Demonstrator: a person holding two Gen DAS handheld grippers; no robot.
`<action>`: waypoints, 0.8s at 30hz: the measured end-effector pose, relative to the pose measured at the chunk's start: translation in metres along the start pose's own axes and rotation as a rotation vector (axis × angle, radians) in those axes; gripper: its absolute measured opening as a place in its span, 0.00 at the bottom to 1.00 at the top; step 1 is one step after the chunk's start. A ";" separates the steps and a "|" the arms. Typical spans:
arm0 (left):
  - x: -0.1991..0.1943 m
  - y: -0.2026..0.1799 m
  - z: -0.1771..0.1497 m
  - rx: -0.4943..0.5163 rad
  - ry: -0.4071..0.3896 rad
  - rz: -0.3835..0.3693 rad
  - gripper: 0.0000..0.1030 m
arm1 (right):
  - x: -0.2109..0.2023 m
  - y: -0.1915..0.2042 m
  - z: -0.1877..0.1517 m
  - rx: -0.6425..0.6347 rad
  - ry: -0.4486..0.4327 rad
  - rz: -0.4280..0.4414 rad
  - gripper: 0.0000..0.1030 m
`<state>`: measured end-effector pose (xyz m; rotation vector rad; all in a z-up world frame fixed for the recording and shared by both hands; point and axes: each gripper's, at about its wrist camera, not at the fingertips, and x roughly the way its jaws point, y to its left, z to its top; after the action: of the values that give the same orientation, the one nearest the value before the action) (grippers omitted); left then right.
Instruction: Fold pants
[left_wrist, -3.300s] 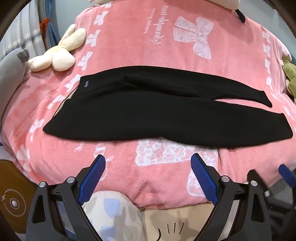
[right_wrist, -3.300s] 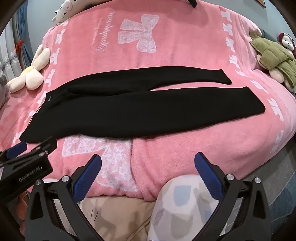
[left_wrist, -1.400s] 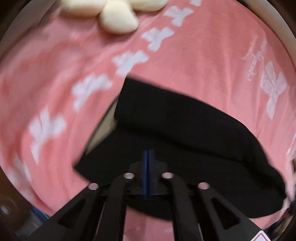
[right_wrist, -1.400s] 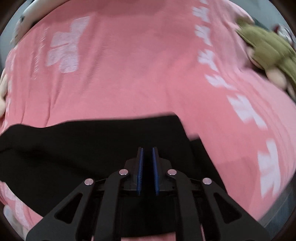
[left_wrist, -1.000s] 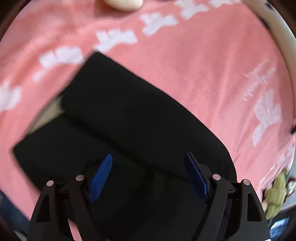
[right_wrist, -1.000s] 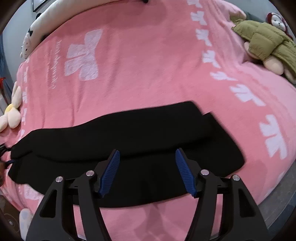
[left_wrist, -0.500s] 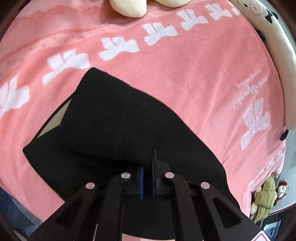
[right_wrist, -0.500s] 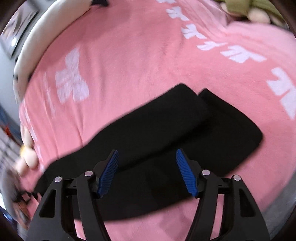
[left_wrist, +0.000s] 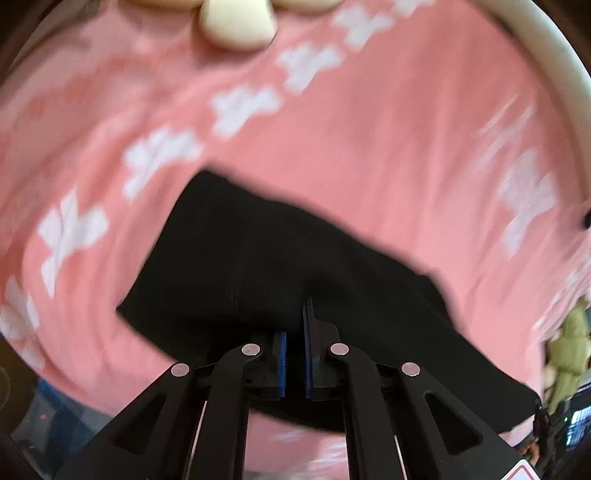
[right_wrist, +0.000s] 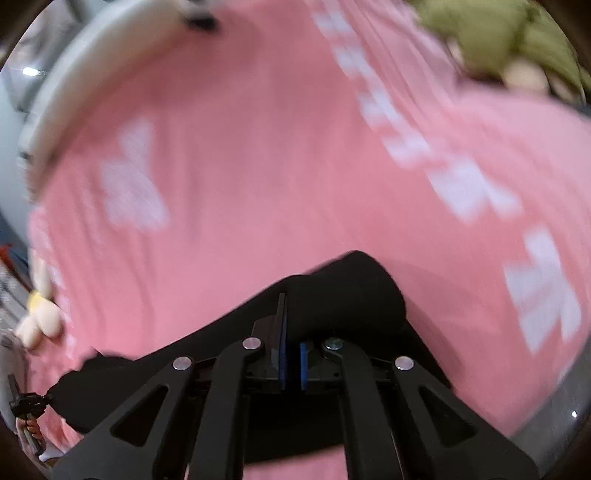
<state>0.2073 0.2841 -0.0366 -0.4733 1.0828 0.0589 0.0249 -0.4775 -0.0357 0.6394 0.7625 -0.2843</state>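
The black pants (left_wrist: 280, 258) lie on a pink blanket (left_wrist: 369, 129), folded lengthwise with one leg over the other. My left gripper (left_wrist: 294, 325) is shut on the pants fabric near the waist end and lifts it a little. In the right wrist view the leg end of the pants (right_wrist: 351, 295) bunches up over my right gripper (right_wrist: 290, 332), which is shut on the cloth there. Both views are blurred by motion.
A cream plush toy (left_wrist: 236, 22) lies at the far left edge of the bed. A green-clad plush doll (right_wrist: 498, 33) sits at the right edge. A long white pillow (right_wrist: 92, 55) runs along the head of the bed.
The right gripper, open half a second ago above the leg ends, has shut on the pants. The left gripper stays shut on the waist end and both hands are moving.
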 end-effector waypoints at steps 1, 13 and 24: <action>0.013 0.007 -0.006 -0.009 0.033 0.006 0.06 | 0.012 -0.009 -0.012 0.007 0.040 -0.019 0.04; -0.021 0.041 -0.045 -0.074 -0.086 0.076 0.45 | 0.008 -0.016 -0.038 0.010 0.033 -0.052 0.41; 0.021 0.056 -0.018 -0.241 -0.032 0.013 0.48 | -0.036 0.046 -0.088 -0.159 -0.081 -0.157 0.46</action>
<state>0.1870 0.3235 -0.0803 -0.6795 1.0519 0.2095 -0.0273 -0.3862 -0.0386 0.4164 0.7506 -0.3874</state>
